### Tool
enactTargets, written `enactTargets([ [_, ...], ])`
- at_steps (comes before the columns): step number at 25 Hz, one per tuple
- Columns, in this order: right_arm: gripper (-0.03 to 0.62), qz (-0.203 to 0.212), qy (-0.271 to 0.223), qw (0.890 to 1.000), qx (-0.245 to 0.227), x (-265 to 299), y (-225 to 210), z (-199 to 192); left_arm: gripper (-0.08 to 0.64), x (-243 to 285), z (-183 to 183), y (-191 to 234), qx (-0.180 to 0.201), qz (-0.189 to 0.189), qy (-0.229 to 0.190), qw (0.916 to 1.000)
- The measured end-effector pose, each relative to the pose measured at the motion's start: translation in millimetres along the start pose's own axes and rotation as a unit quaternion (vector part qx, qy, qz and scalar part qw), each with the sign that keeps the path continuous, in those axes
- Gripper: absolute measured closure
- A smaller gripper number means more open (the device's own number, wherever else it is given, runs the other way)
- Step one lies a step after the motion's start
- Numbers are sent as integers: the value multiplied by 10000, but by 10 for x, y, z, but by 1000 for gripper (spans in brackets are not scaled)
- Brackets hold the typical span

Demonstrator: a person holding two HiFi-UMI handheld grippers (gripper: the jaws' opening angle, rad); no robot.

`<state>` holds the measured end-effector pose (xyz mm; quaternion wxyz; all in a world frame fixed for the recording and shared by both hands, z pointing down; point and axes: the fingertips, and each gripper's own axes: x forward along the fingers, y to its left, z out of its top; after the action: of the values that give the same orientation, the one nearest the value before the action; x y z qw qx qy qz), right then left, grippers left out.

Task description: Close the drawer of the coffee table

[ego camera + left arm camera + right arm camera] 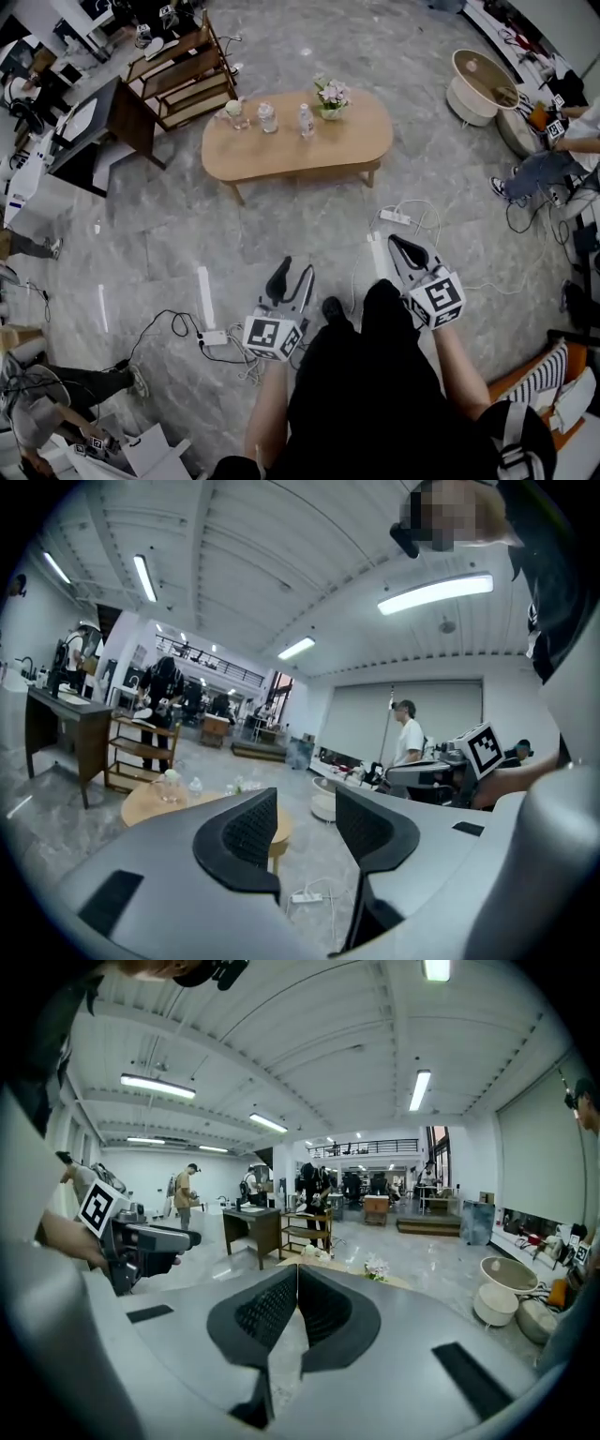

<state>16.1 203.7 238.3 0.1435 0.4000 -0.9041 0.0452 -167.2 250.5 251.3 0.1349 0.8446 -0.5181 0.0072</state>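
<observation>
On the grey marble floor the oval wooden bench stands well ahead of both grippers; its drawer cannot be made out. The left gripper has its jaws apart, empty. The right gripper has its jaws together, empty. Bottles and flowers sit along the bench's far edge.

The oval coffee table bears two bottles and flowers.

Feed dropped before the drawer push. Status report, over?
Left tool open, empty; right tool shut, empty. Coffee table ahead, untouched; drawer not visible. Power strip on floor between.
</observation>
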Motion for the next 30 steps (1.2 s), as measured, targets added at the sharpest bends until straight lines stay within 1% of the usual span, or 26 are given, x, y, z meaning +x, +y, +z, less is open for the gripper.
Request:
enactTargets([
  [3,578,53,-141,9999,50,-166,6,30,390,-13,83,-76,58,-33,-149,9999],
  [7,580,58,-428,9990,135,-320,28,107,482,-62,188,-89,252,5,-333,9991],
  [10,580,1,-468,9987,222,-379,-30,147,543,-50,224,-94,287,-17,-408,9988],
  [15,580,0,-387,9989,256,-471,-148,152,546,77,383,-210,246,-119,-446,9986],
  [19,580,-96,-367,9987,348,-486,-269,117,546,171,421,-281,335,-206,-379,9985],
  [24,580,-156,-357,9986,371,-460,-338,130,546,182,404,-245,201,-164,-369,9990],
  [30,580,-154,-379,9987,296,-405,-325,219,546,187,426,-195,196,-193,-327,9991],
])
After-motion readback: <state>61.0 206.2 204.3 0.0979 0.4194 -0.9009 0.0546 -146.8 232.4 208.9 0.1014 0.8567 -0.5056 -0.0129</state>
